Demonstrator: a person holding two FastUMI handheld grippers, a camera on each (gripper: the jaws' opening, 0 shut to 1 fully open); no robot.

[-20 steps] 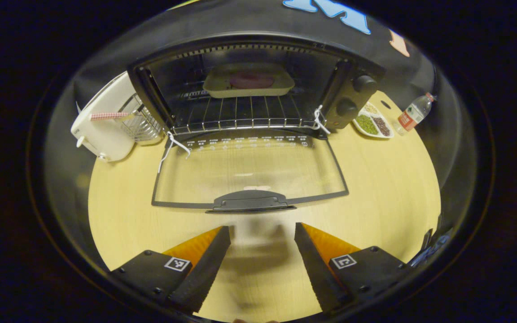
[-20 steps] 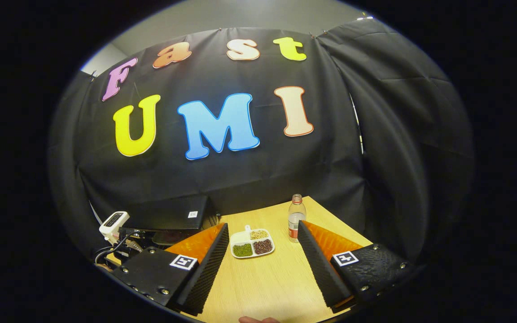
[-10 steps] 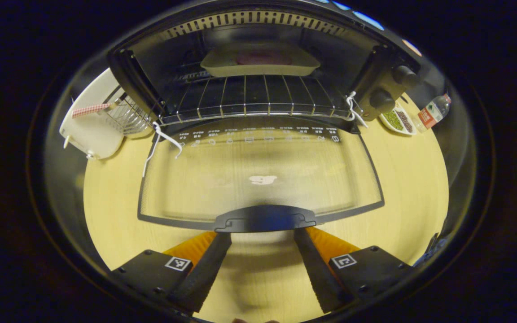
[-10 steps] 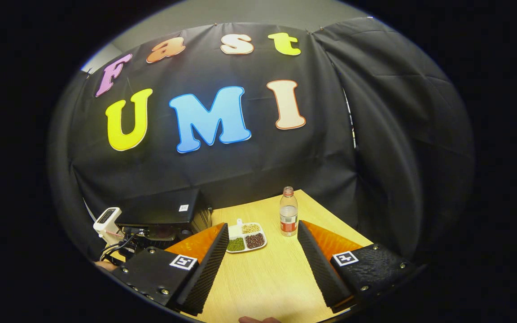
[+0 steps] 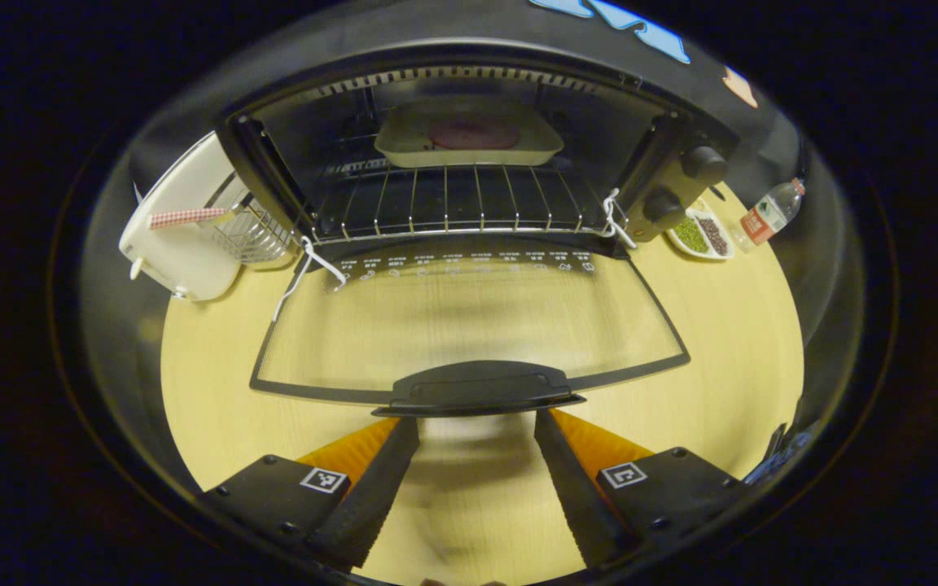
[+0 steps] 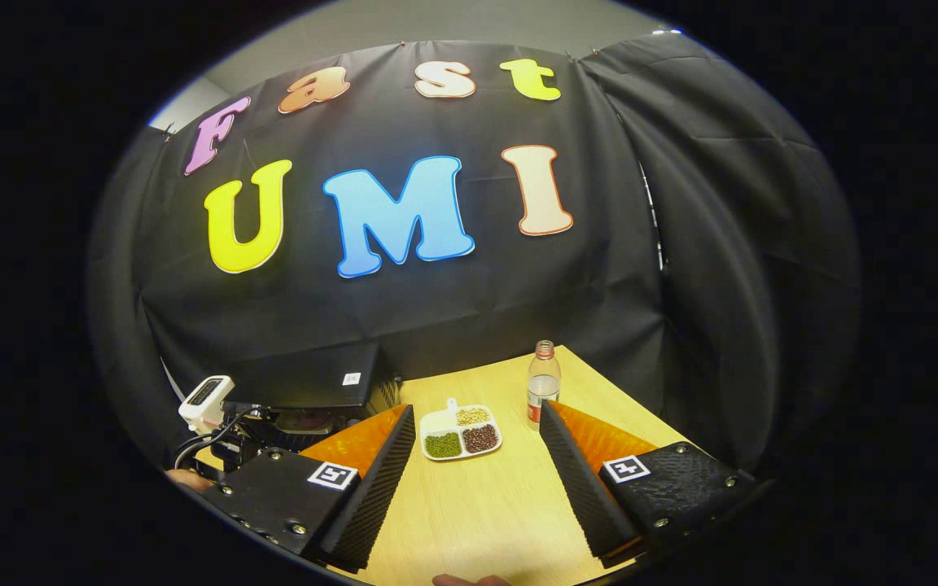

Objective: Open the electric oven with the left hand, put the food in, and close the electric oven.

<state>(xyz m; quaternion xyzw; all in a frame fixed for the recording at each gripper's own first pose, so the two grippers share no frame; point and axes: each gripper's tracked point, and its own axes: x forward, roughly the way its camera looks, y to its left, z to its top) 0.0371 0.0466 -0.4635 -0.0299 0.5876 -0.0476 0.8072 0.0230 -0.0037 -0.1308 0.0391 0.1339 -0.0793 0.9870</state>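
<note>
Left gripper view is looking straight into the electric oven, its glass door lying dropped open over the counter. The food tray is sitting deep on the wire rack, a dark patty-like piece lying in it, so loading looks done and closing is what remains. The left tongs are hovering spread, pinching nothing, fingertips just under the front edge of the door handle; contact cannot be made out.

Handling judgement: the door is looking stiff and hinged at the oven's base, glass-paned, so likely weighty and liable to slam. The handle's middle is the sensible place to lift from below, pushing up and forward along the hinge arc; a lift off-centre risks slipping off the smooth lip.

Right gripper view is showing the right tongs spread and empty above the counter, pointing toward a divided bean dish and a water bottle, well apart from the oven door.
</note>
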